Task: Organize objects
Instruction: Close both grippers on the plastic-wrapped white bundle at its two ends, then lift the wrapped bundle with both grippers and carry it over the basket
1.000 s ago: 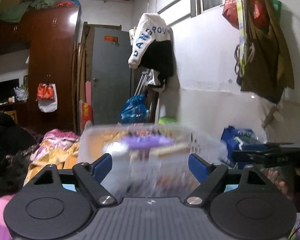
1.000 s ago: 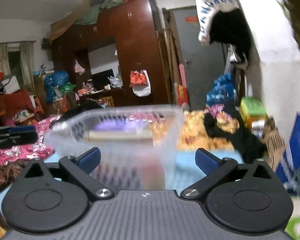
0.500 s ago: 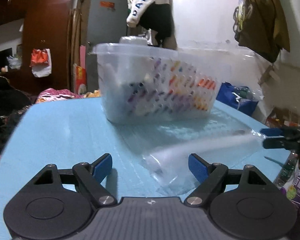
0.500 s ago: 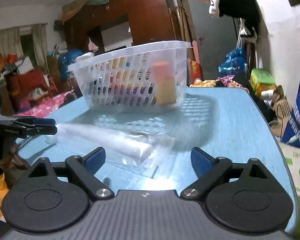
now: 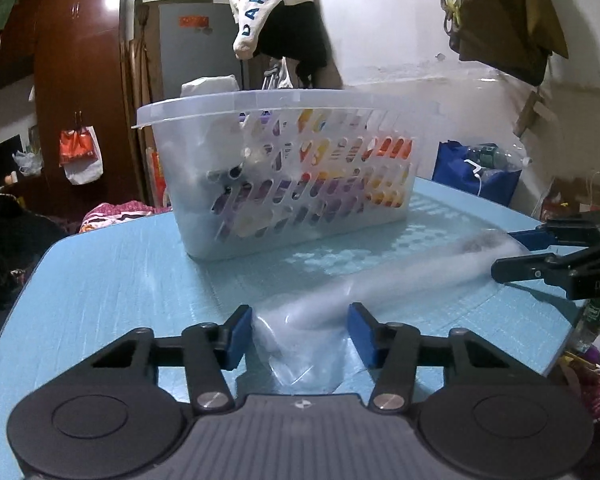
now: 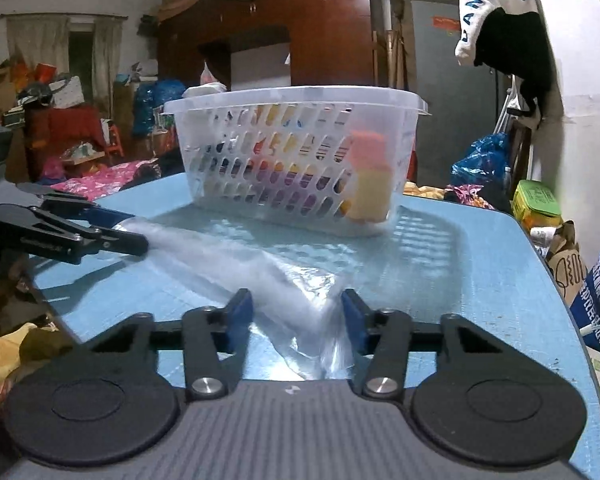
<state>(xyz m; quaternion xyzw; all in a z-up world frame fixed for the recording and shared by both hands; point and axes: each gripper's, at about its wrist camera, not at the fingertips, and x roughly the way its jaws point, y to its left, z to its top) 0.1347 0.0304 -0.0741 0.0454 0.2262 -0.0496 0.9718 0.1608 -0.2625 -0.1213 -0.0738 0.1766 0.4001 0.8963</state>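
The clear plastic bag (image 5: 380, 280) lies on the blue table (image 5: 100, 280) before the slotted basket (image 5: 284, 168); our left gripper (image 5: 300, 330) brackets one end, jaws part-open, pads just beside the film. From the right wrist, we see our right gripper (image 6: 296, 320) likewise part-open around the bag's other end, near the basket's orange-capped bottle (image 6: 368, 176).

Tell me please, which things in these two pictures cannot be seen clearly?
- Clear plastic bag: contents blurred, both views.
- Basket: items behind the perforated wall, only colours show; an orange-capped bottle is hazy.
- Left gripper, right gripper: whether the pads touch the bag is unclear.
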